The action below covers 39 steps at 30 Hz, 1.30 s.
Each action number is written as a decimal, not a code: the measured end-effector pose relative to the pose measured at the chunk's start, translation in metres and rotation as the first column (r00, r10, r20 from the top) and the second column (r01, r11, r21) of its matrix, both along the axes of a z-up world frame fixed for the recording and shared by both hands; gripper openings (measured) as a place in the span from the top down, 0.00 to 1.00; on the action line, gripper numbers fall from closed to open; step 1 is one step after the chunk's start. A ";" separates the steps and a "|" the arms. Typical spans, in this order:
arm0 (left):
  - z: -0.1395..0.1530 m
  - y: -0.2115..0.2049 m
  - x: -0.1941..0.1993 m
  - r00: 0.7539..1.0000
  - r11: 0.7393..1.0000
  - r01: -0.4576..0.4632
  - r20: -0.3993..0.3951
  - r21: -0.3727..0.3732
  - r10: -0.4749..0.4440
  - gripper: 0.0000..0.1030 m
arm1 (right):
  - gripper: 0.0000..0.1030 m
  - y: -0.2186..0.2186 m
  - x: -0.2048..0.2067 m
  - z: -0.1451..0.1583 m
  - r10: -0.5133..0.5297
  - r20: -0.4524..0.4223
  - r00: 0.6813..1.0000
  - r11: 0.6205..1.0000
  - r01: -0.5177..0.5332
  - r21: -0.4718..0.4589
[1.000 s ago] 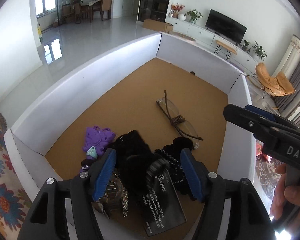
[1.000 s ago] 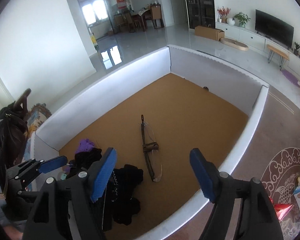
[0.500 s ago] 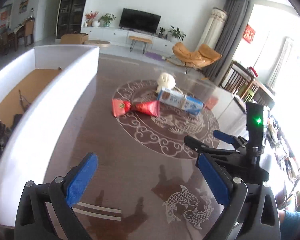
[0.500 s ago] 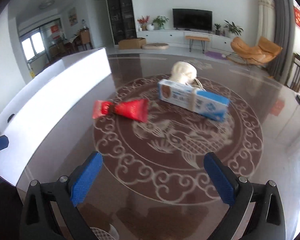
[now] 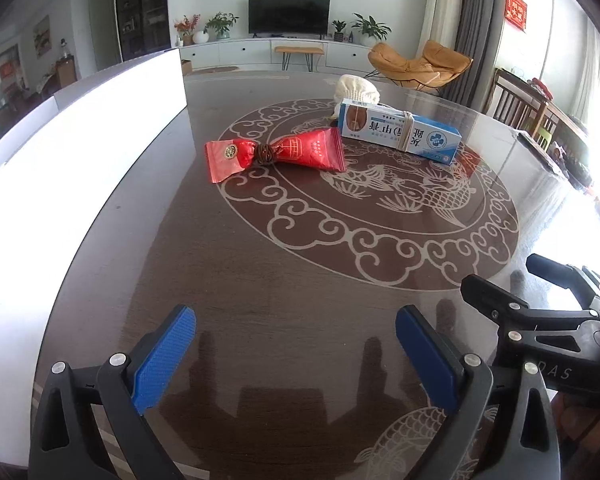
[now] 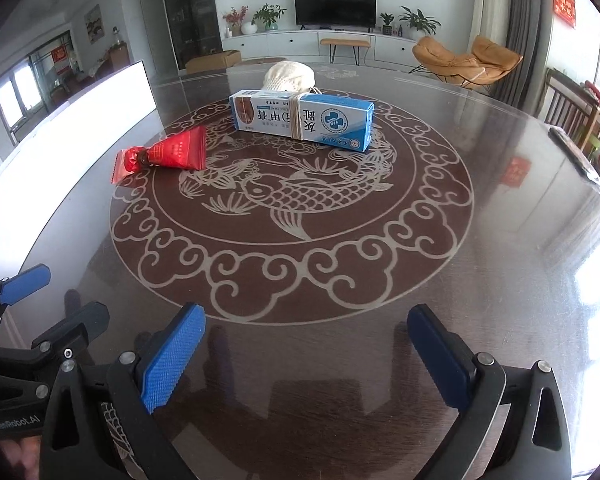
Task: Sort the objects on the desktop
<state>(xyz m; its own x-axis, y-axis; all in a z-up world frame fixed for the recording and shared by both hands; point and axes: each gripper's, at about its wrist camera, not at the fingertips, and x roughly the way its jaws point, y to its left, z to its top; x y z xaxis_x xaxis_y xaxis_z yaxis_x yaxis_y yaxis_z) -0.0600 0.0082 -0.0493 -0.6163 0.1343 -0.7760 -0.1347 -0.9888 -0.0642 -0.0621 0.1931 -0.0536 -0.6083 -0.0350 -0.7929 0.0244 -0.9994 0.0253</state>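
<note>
Both claws, left gripper (image 5: 296, 340) and right gripper (image 6: 306, 340), are spread wide with nothing between them, tilted down over bare dark table (image 6: 500, 240). Farther out: red snack packet (image 5: 274, 154), blue box (image 6: 302, 120), white box wall (image 5: 80, 128) along the left edge.

Bkgd – TV (image 5: 289, 15), orange chair (image 5: 418, 65), potted plants (image 6: 269, 15) on white cabinet (image 6: 300, 42).

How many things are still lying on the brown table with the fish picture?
3. The shiny red snack packet lies nearest the white box wall. The long blue-and-white carton lies to its right. The cream knitted hat sits just behind the carton. Something might hide behind them.
</note>
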 end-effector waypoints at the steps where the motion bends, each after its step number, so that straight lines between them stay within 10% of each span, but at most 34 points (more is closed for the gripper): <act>1: -0.001 -0.003 -0.001 1.000 1.000 -0.016 0.006 0.015 0.016 0.02 | 0.02 0.000 0.000 0.000 -0.011 0.004 1.000 1.000 0.011 0.003; 39: -0.013 -0.011 -0.001 0.994 0.993 -0.091 0.056 -0.072 0.095 0.00 | 0.00 0.000 -0.007 -0.005 -0.062 0.034 0.997 0.998 0.061 0.032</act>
<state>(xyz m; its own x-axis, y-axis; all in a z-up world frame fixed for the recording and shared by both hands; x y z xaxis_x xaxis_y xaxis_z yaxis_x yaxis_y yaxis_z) -0.0611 -0.0026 -0.0621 -0.5766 0.0230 -0.8167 -0.0398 -0.9992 0.0000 -0.0693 0.1934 -0.0589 -0.5802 0.0268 -0.8140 -0.0373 -0.9993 -0.0063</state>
